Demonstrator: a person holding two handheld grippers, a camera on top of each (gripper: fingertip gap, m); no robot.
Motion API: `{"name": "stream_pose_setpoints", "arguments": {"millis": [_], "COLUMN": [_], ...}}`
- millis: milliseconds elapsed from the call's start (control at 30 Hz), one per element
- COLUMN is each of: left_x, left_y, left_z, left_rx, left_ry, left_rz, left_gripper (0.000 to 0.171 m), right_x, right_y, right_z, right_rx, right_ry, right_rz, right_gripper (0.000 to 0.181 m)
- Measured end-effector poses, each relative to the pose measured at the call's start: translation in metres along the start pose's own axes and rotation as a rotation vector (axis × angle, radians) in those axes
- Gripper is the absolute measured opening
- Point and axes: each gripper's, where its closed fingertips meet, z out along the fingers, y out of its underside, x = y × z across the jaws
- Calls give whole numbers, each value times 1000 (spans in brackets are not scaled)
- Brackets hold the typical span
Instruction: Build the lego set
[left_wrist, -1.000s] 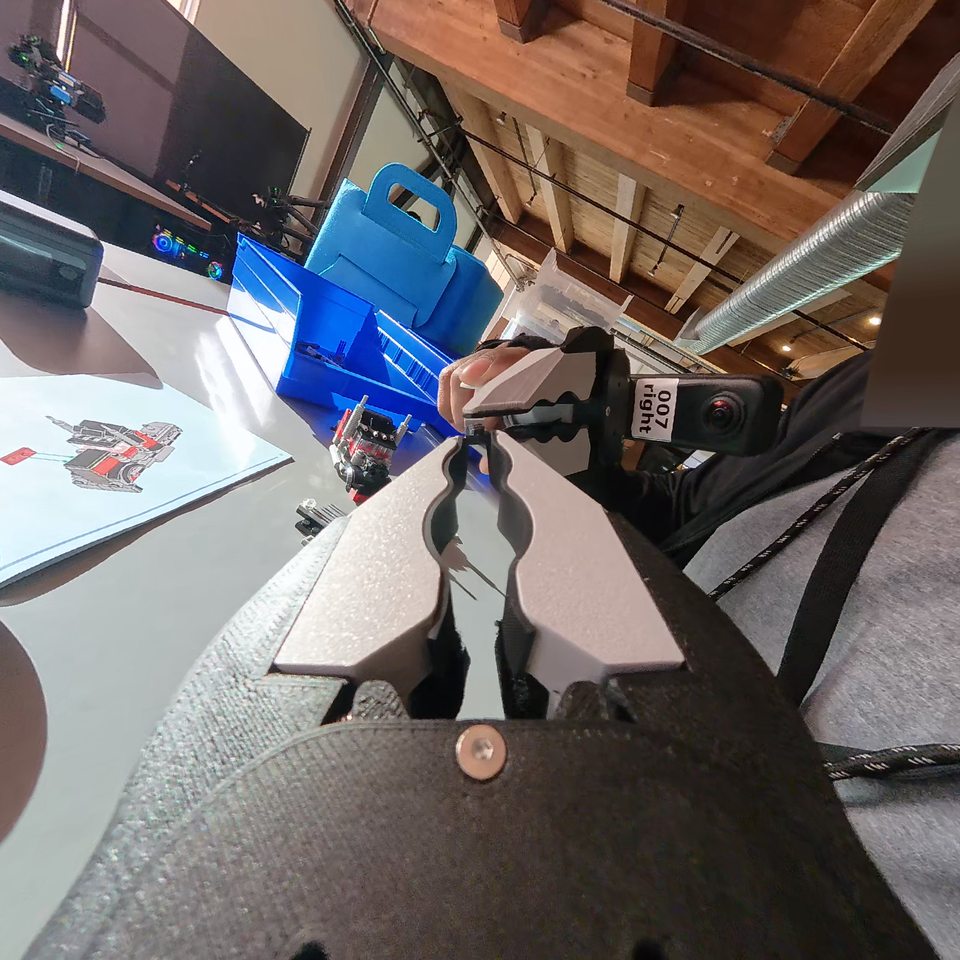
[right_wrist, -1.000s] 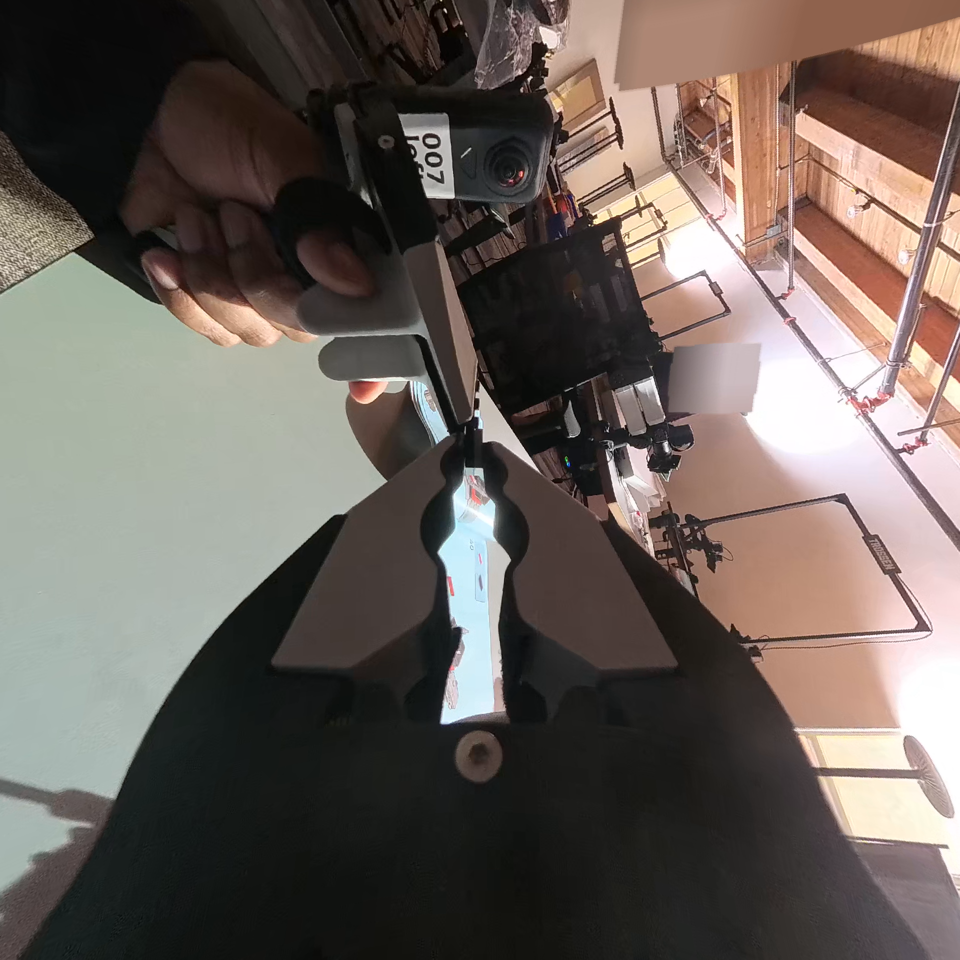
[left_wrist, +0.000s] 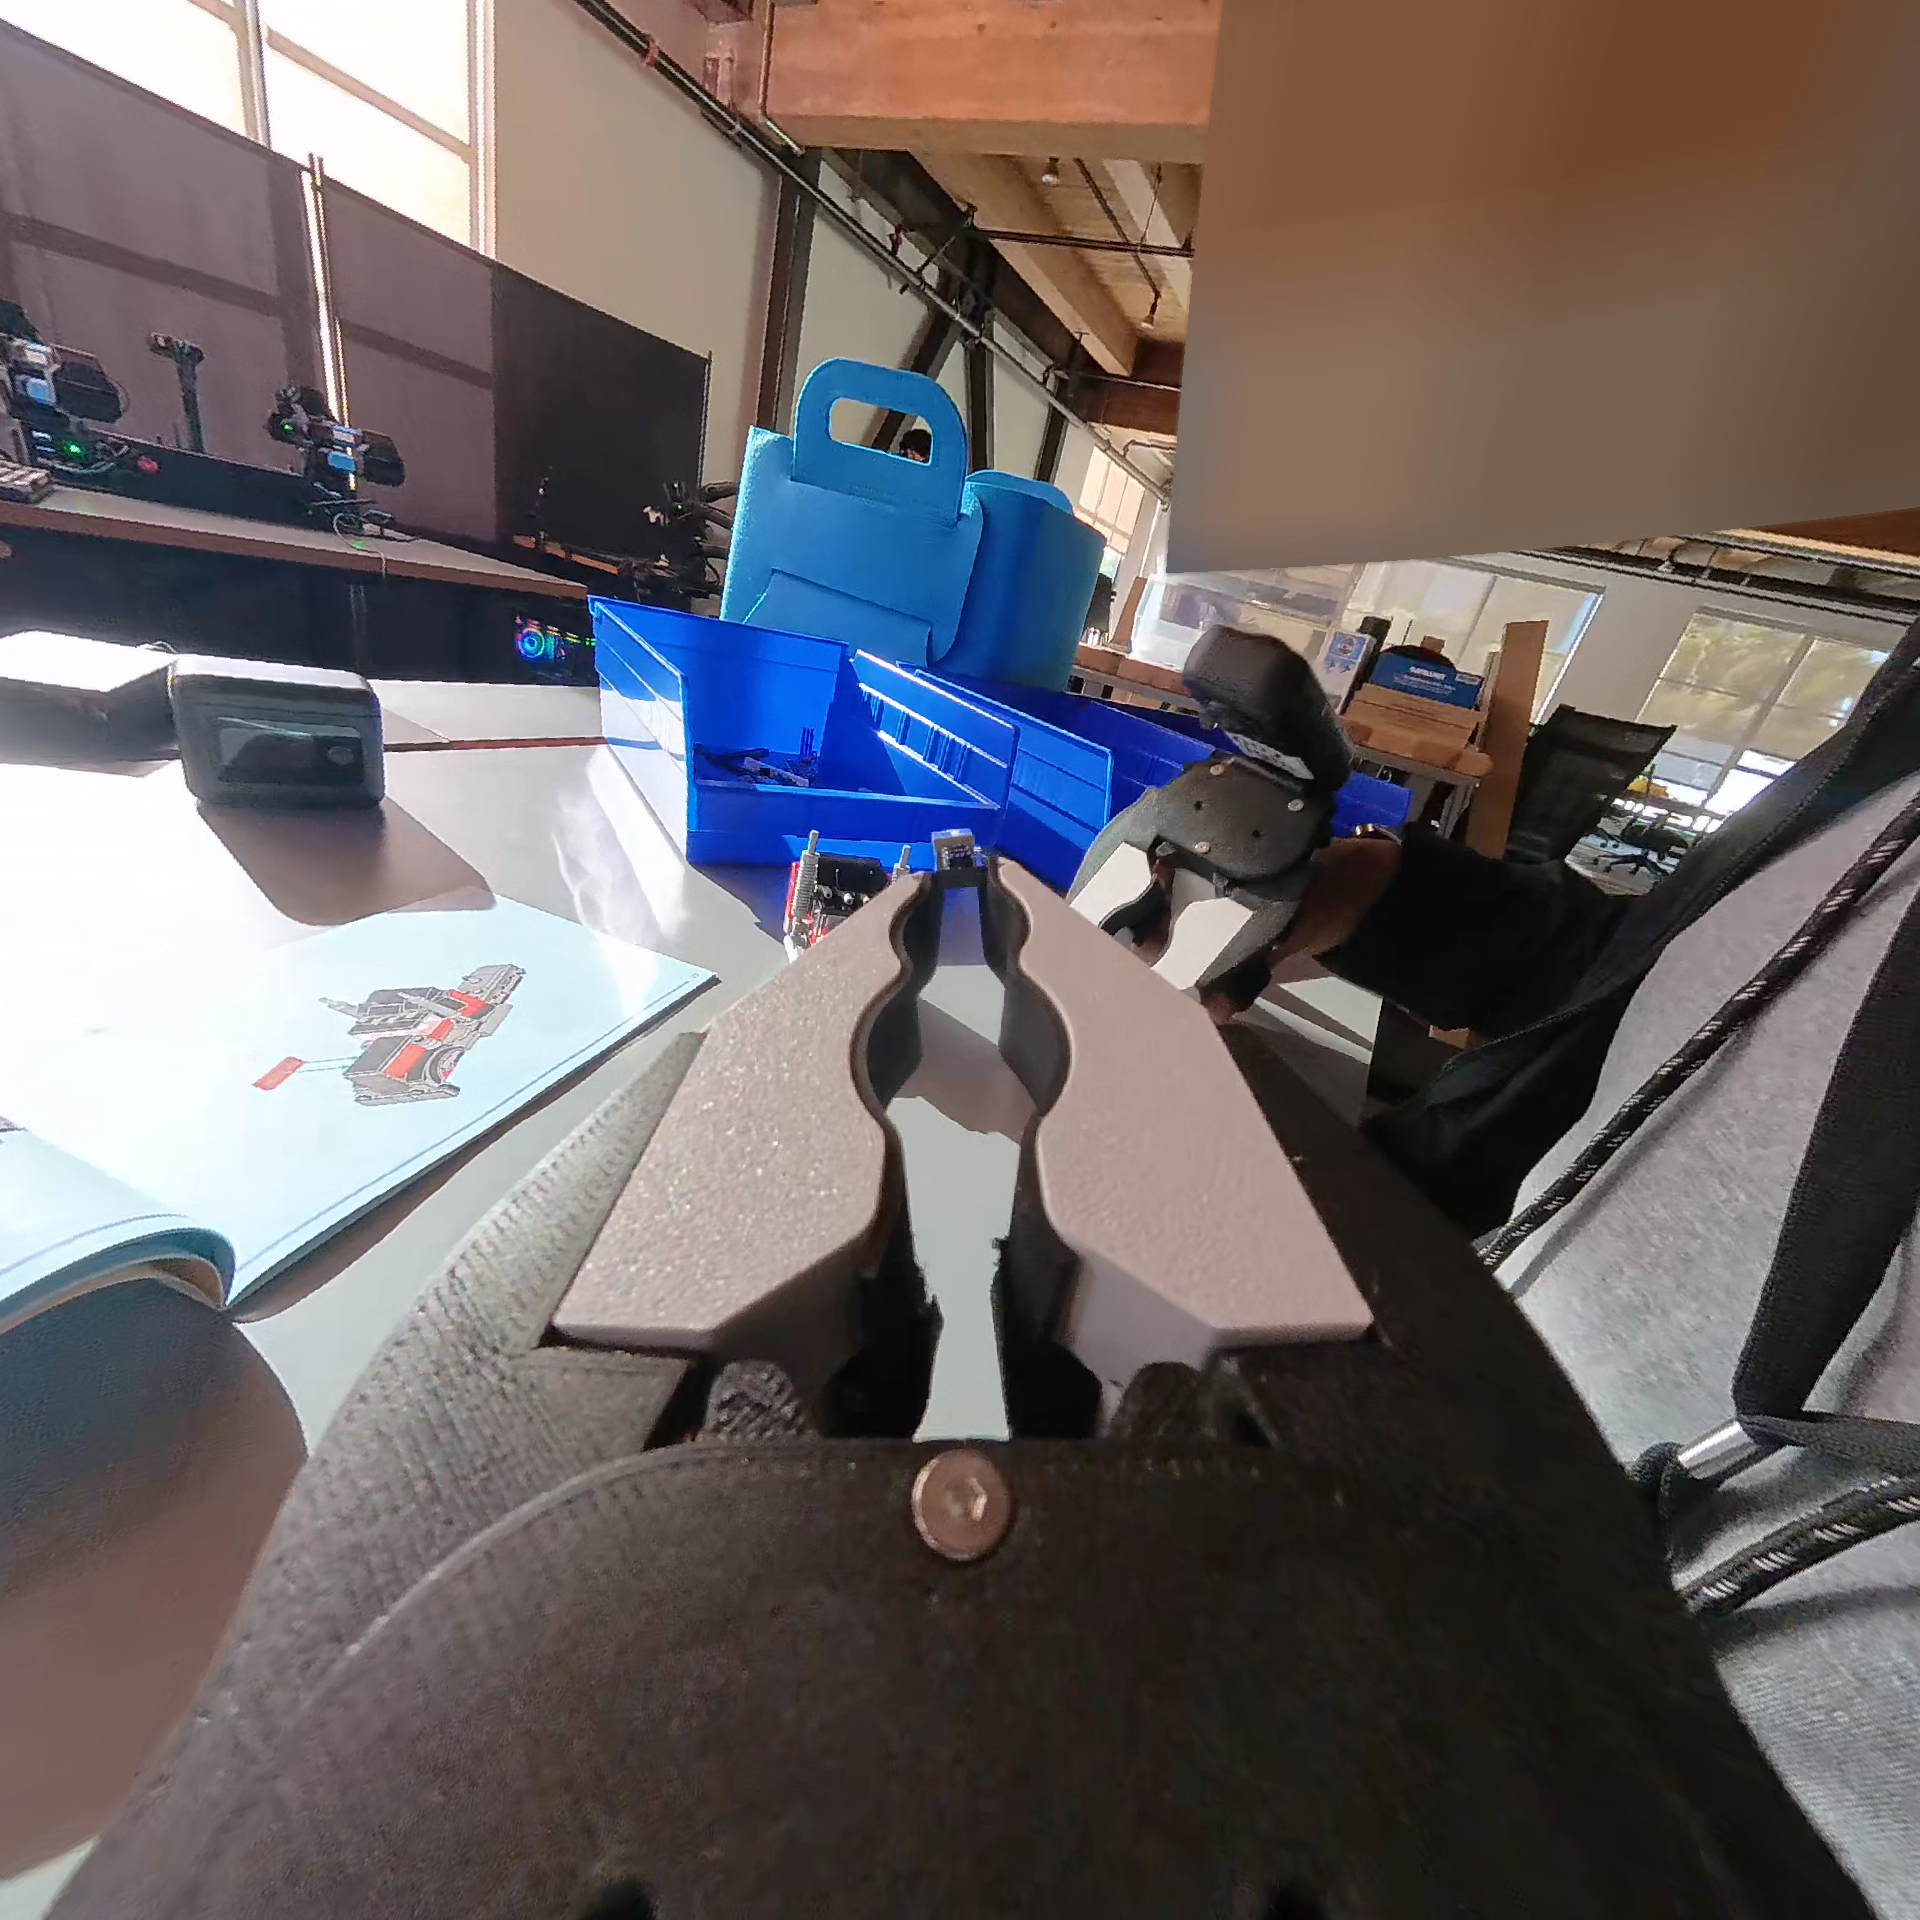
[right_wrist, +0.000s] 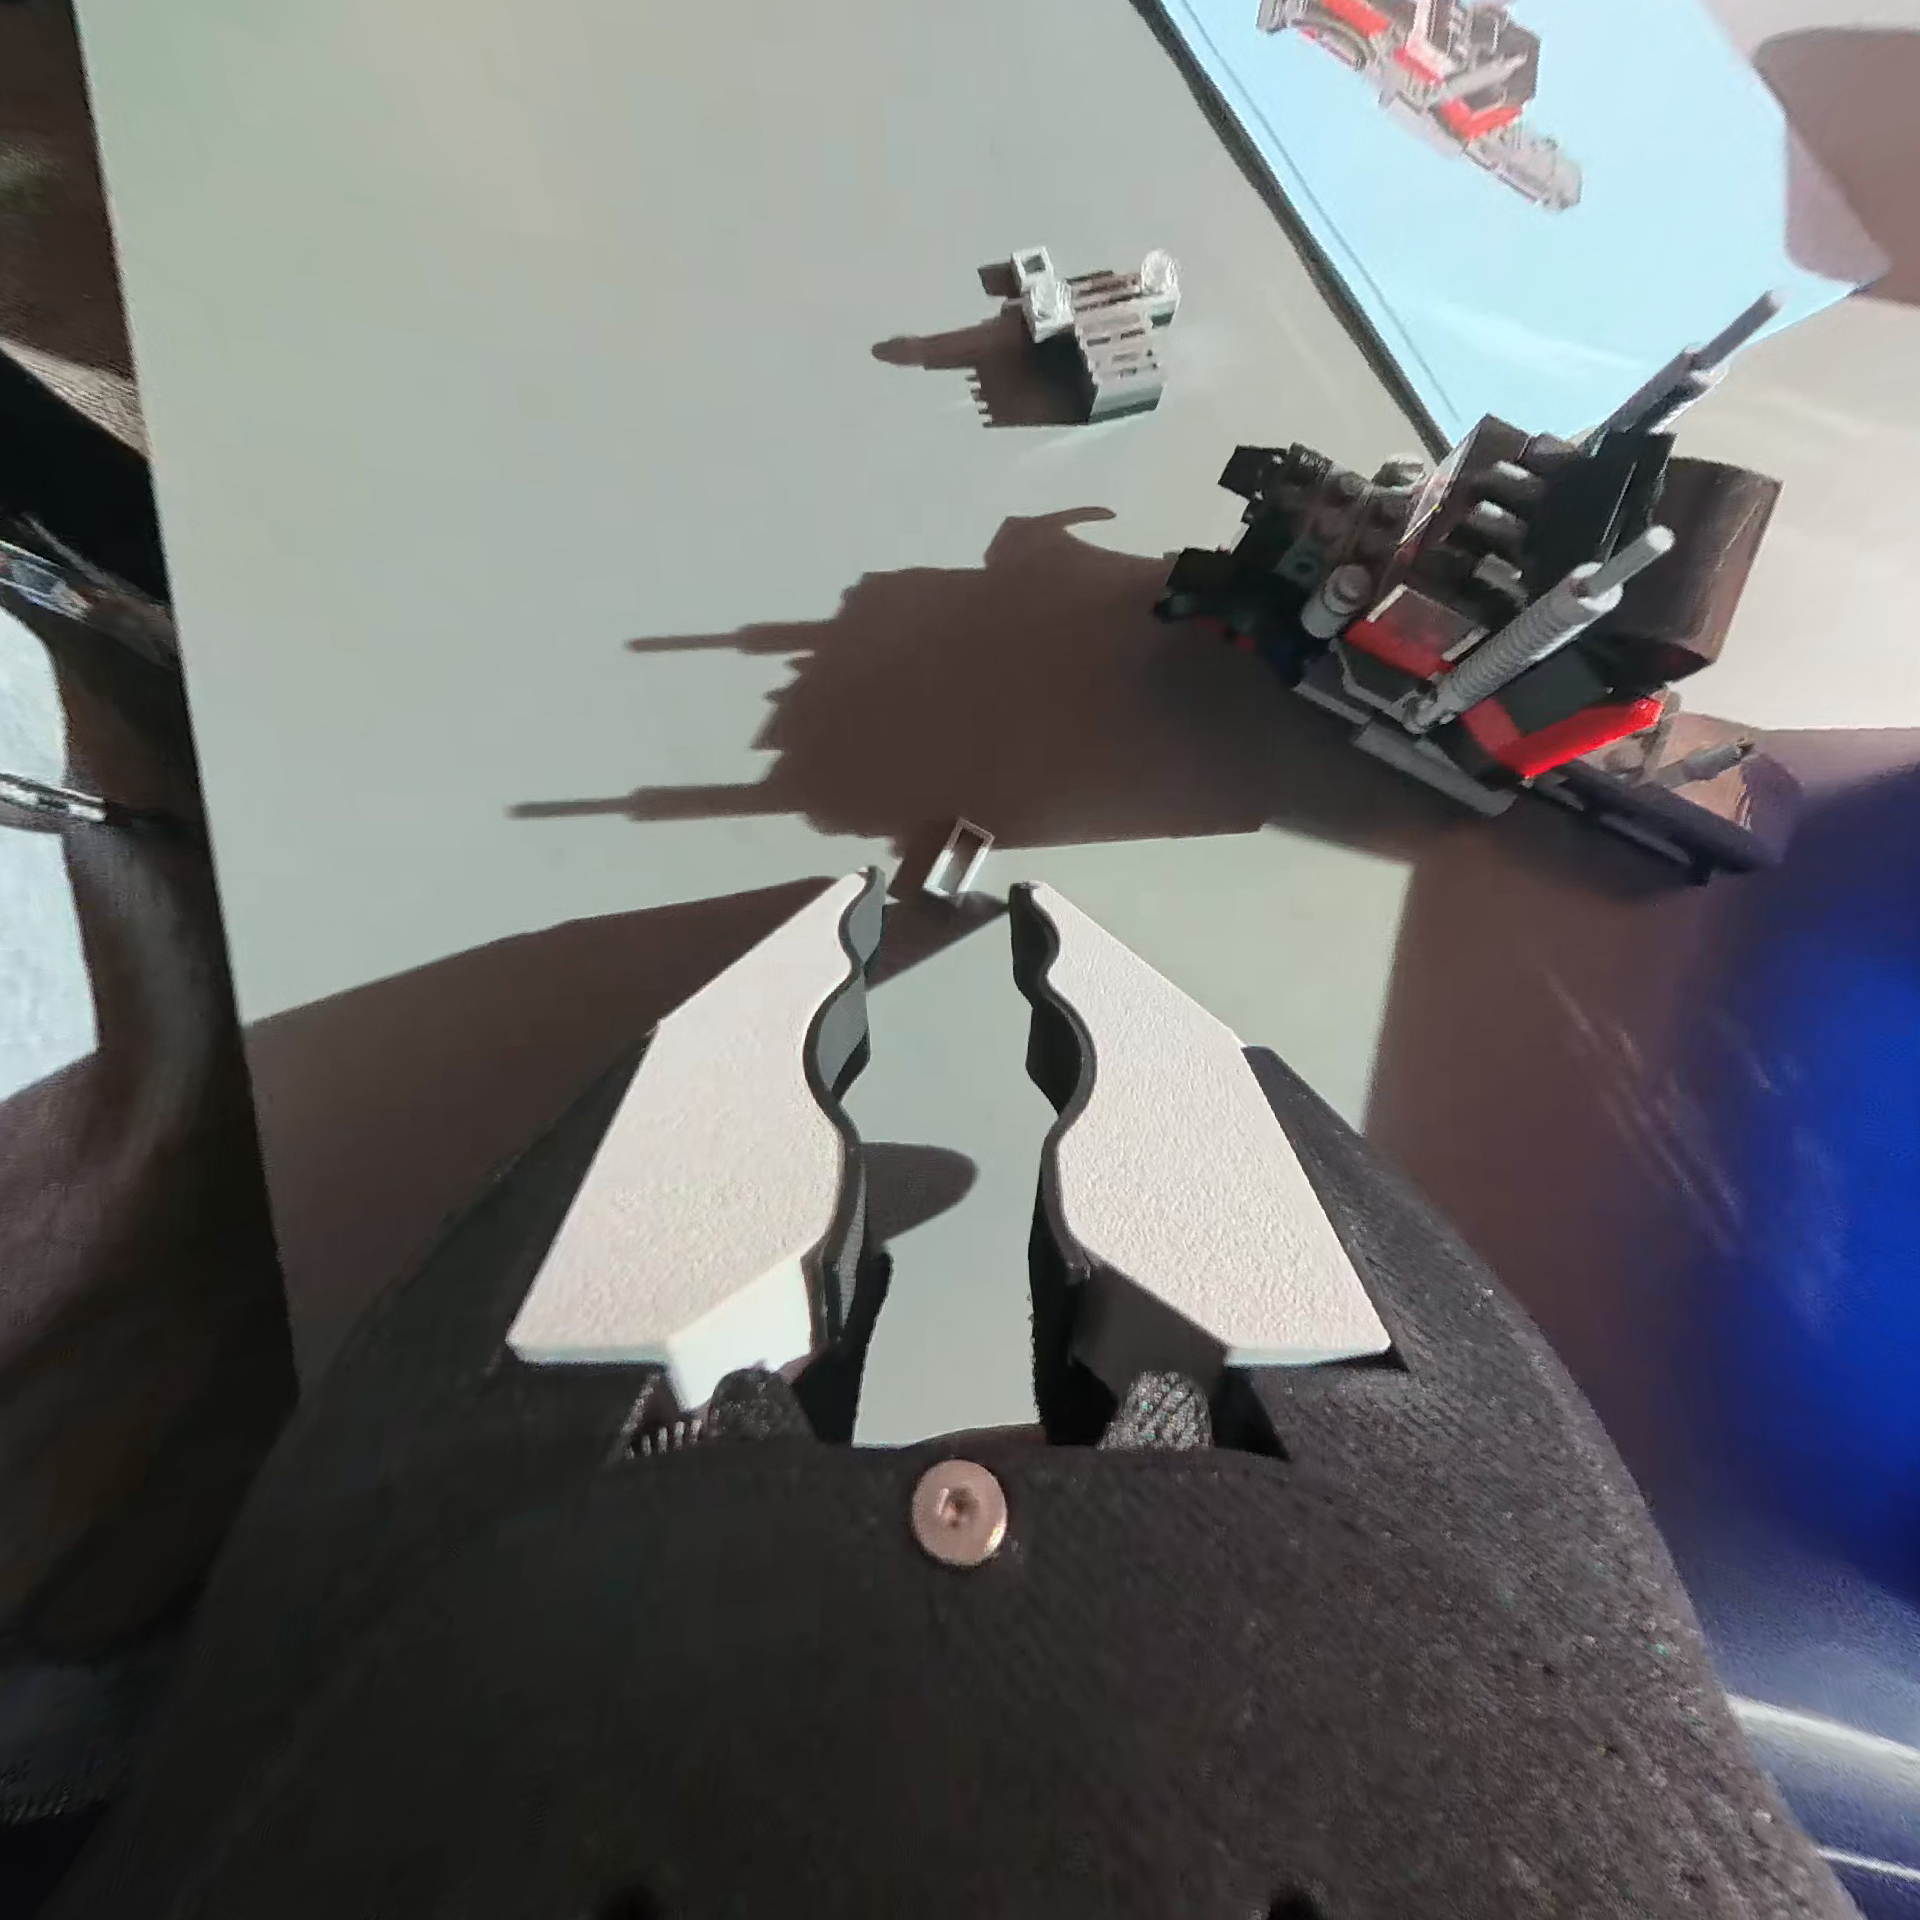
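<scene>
My left gripper is shut on a small black lego piece and holds it level above the grey table. The red, black and grey lego truck stands on the table; in the left wrist view it is partly hidden behind my left finger. My right gripper is open and empty, pointing down at the table. A small hollow grey piece lies just past its tips. A small grey sub-assembly lies farther off. The right gripper also shows in the left wrist view, low beside the truck.
An open instruction booklet lies left of the truck. Blue parts bins stand behind it, with a blue foam bag behind them. A black box sits at the far left. The person's torso is on the right. There is about 20 centimeters between the tips of the two grippers.
The grippers were tip to tip in the air. The right gripper has since dropped to the table and opened, with the grey piece now ahead of it. The left gripper has levelled out, still gripping.
</scene>
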Motion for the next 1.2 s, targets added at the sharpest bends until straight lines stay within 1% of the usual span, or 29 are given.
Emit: {"name": "stream_pose_setpoints", "arguments": {"millis": [33, 100, 133, 233, 433, 667, 833, 1000, 1100, 1200], "left_x": [0, 0, -1, -1, -1, 0, -1, -1, -1, -1], "left_y": [0, 0, -1, -1, -4, -5, -5, -4, -4, -4], "left_z": [0, 0, 0, -1, -3, -5, -5, -5, -5, -5], "left_rx": [1, 3, 4, 9, 26, 35, 32, 30, 30, 30], "left_ry": [0, 1, 1, 6, 15, 19, 19, 17, 16, 15], "left_rz": [-1, -4, -7, -15, -26, -32, -39, -38, -37, -36], "left_gripper": [8, 8, 8, 8, 8, 8, 8, 8, 8, 8], "right_x": [0, 0, 0, 0, 3, 7, 13, 28, 39, 38], "right_y": [-1, -3, -4, -14, -47, -51, -39, -30, -25, -28], "right_z": [1, 3, 4, 3, -7, -10, -9, 6, 18, 28], "right_rx": [0, 4, 4, 33, 155, 186, 151, 90, 52, 61], "right_ry": [2, 4, 8, 28, 69, 97, 107, 153, 172, 160], "right_rz": [0, -9, -22, -72, -109, -100, -51, 51, 184, 282], "right_gripper": [24, 11, 9, 9, 10, 13, 15, 20, 27, 34]}}
